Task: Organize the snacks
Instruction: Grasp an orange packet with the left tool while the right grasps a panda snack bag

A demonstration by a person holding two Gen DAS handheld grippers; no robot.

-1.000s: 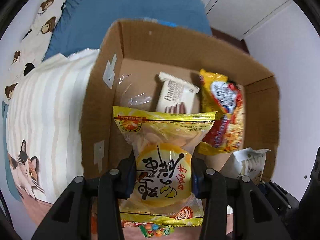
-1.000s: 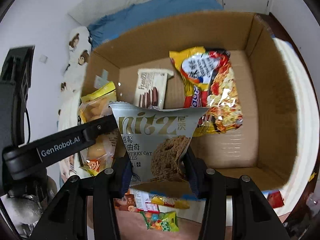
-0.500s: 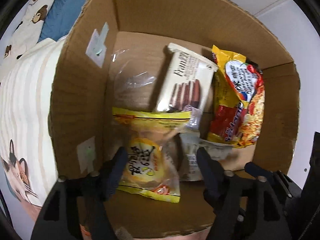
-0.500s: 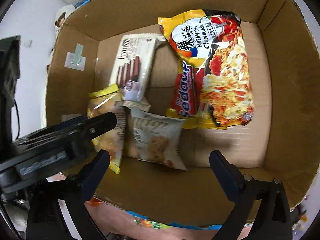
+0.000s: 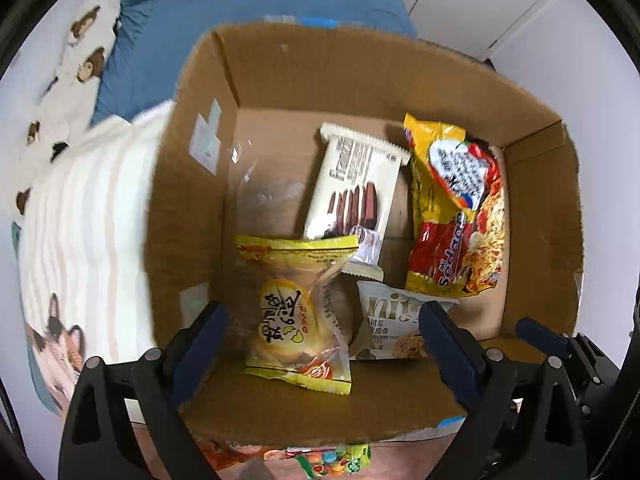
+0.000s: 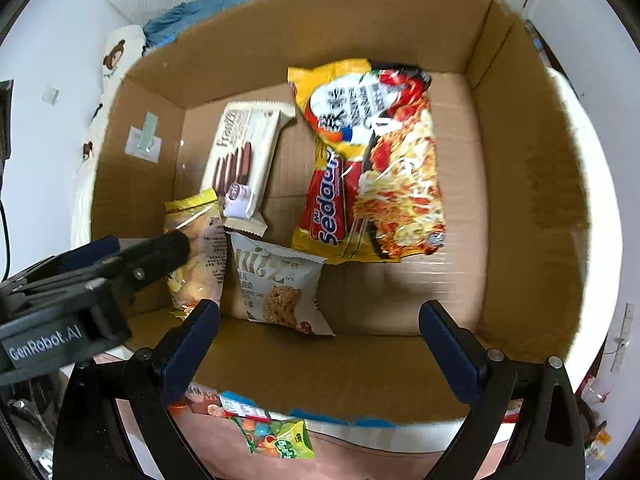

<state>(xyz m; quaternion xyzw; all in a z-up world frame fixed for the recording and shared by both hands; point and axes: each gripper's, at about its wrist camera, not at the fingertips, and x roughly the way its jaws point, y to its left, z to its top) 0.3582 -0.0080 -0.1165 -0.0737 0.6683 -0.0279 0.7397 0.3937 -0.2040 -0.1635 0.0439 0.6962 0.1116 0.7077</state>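
Note:
A brown cardboard box (image 5: 192, 208) (image 6: 532, 200) holds several snacks. A yellow bun packet (image 5: 298, 316) (image 6: 196, 256) lies near its left wall. A white oat cookie bag (image 5: 394, 326) (image 6: 280, 288) lies beside it. A cream chocolate biscuit pack (image 5: 354, 196) (image 6: 242, 164) and a yellow-red noodle packet (image 5: 456, 212) (image 6: 374, 164) lie further back. My left gripper (image 5: 322, 340) is open and empty above the box's near side. My right gripper (image 6: 318, 338) is open and empty, just right of the left one.
The box sits on a bed with a striped blanket (image 5: 80, 232) and a blue cover (image 5: 256, 4). Loose colourful snack packets (image 6: 280, 438) (image 5: 332, 456) lie in front of the box. White cupboard doors (image 5: 480, 0) stand behind.
Both grippers opened and let go of their packets, the bun packet from the left and the cookie bag from the right. Both packets now lie in the box, and the grippers have pulled back slightly.

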